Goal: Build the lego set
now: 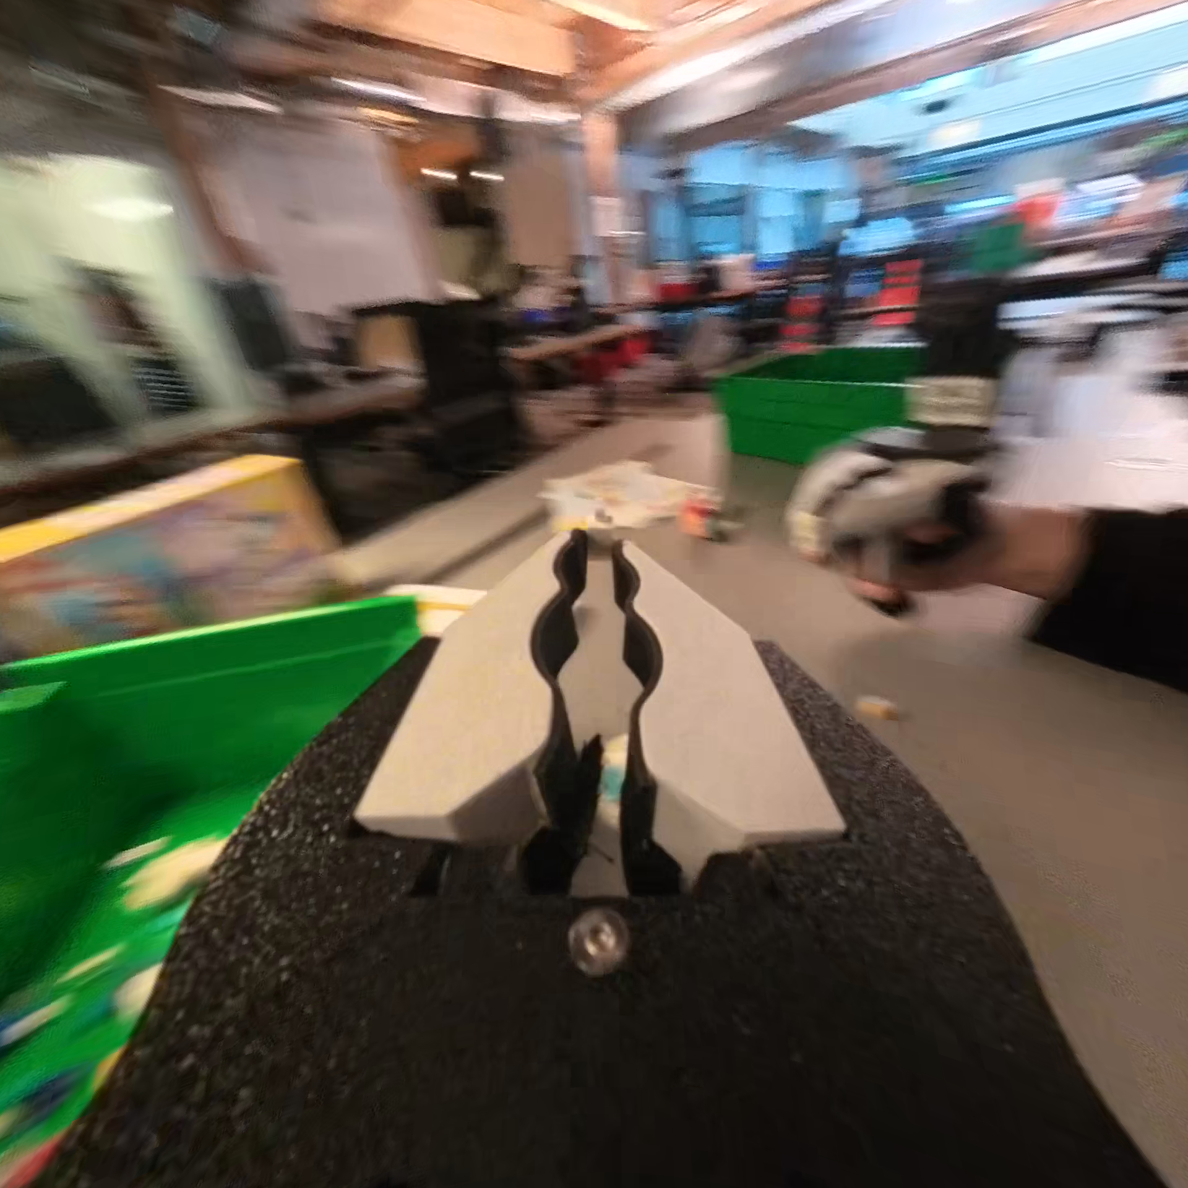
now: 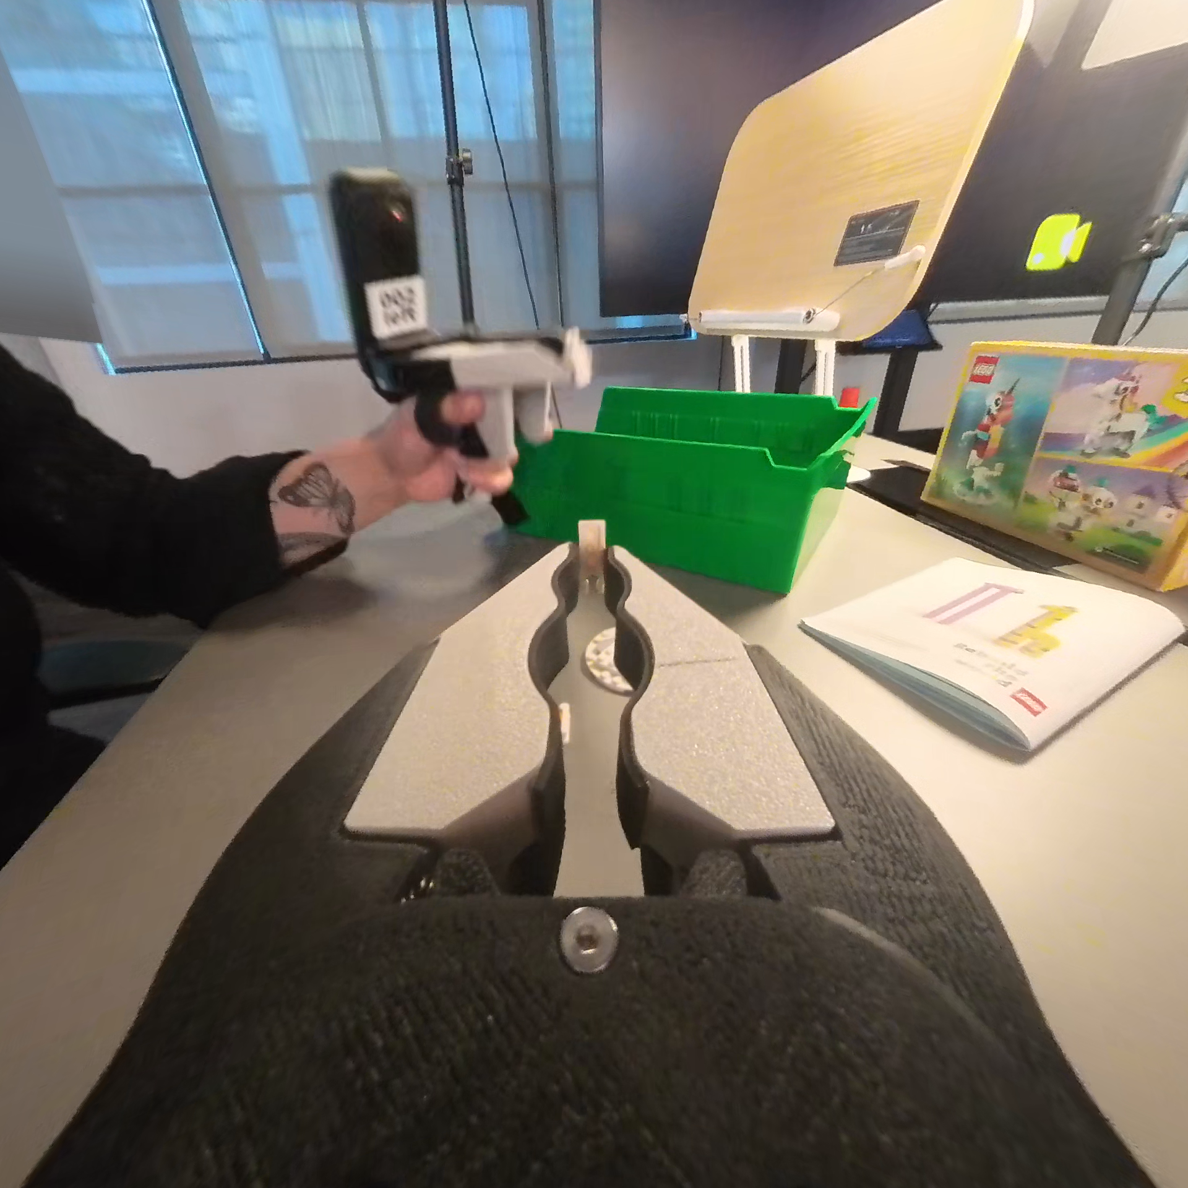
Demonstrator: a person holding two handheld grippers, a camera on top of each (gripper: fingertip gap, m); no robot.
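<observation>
Grey right gripper [image 2: 592, 558] pinched a small pale piece [image 2: 591, 546] near the green bin [image 2: 675, 501]; left gripper [image 1: 599, 546] nearly closed, grasp unclear.

Grey table [image 2: 964, 868] lies open just ahead of the right gripper [image 2: 592, 553] and to its left, up to the sleeved arm [image 2: 128, 501] that crosses low over it. Green bin [image 2: 675, 514] blocks the way straight ahead. Booklet [image 2: 990, 649] and toy box [image 2: 1061, 463] fill the right side. Left wrist view is blurred: a green wall [image 1: 193, 675] seems to close its left.
</observation>
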